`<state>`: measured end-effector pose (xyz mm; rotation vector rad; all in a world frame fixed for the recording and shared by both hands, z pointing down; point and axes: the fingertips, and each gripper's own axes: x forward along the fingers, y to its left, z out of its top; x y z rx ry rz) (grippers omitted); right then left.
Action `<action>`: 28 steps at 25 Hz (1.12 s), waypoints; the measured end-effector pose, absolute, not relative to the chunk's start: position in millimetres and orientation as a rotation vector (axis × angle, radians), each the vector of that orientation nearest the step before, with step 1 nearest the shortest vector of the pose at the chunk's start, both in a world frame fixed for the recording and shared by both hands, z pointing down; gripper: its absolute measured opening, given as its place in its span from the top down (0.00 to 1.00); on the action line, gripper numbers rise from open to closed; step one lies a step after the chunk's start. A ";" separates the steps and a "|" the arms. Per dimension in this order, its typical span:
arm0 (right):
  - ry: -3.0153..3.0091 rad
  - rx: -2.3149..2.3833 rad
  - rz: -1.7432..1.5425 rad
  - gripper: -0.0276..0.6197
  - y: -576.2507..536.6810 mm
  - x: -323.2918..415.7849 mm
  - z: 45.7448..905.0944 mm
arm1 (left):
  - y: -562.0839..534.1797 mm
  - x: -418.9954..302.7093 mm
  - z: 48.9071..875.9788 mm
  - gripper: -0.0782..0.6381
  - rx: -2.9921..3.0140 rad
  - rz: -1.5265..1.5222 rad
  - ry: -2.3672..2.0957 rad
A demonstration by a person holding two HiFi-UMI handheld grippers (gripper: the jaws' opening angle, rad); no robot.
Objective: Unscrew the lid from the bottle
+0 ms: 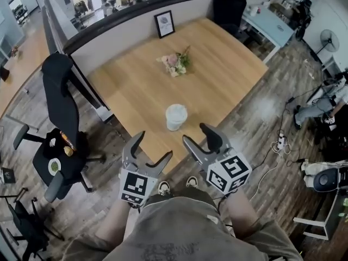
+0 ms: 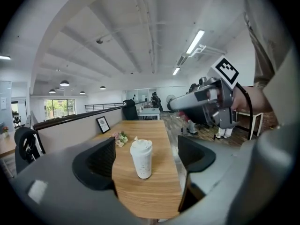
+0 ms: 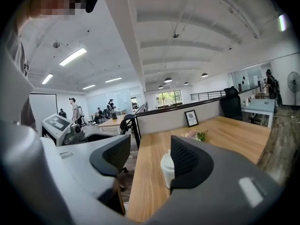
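Observation:
A white bottle [image 1: 176,117] with a white lid stands upright near the front edge of the wooden table [image 1: 217,80]. My left gripper [image 1: 154,147] hangs just off that edge, below and left of the bottle, jaws wide apart and empty. In the left gripper view the bottle [image 2: 141,158] shows between the fingers of the left gripper [image 2: 146,144] but farther off, untouched. My right gripper [image 1: 194,134] hovers at the edge, below and right of the bottle, open and empty. In the right gripper view the right-hand finger of the right gripper [image 3: 150,146] half hides the bottle [image 3: 166,168].
A small bunch of flowers [image 1: 176,62] lies mid-table and a framed picture [image 1: 164,24] leans on the partition behind. A black office chair [image 1: 60,118] stands left of the table. A power strip [image 1: 280,142] and cables lie on the floor to the right.

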<state>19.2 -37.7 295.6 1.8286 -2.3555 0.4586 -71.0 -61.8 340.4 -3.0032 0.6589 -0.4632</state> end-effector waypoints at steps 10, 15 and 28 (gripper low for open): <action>-2.372 1.667 0.516 0.49 -94.9 46.4 357.2 | -95.8 -22.7 413.8 0.26 -3.016 -0.582 0.611; -2.411 1.541 0.536 0.44 -126.6 58.3 382.2 | -120.6 0.9 439.5 0.25 -3.027 -0.598 0.662; -2.503 1.134 0.495 0.33 -174.2 48.3 438.0 | -152.9 48.8 515.3 0.25 -3.107 -0.678 0.856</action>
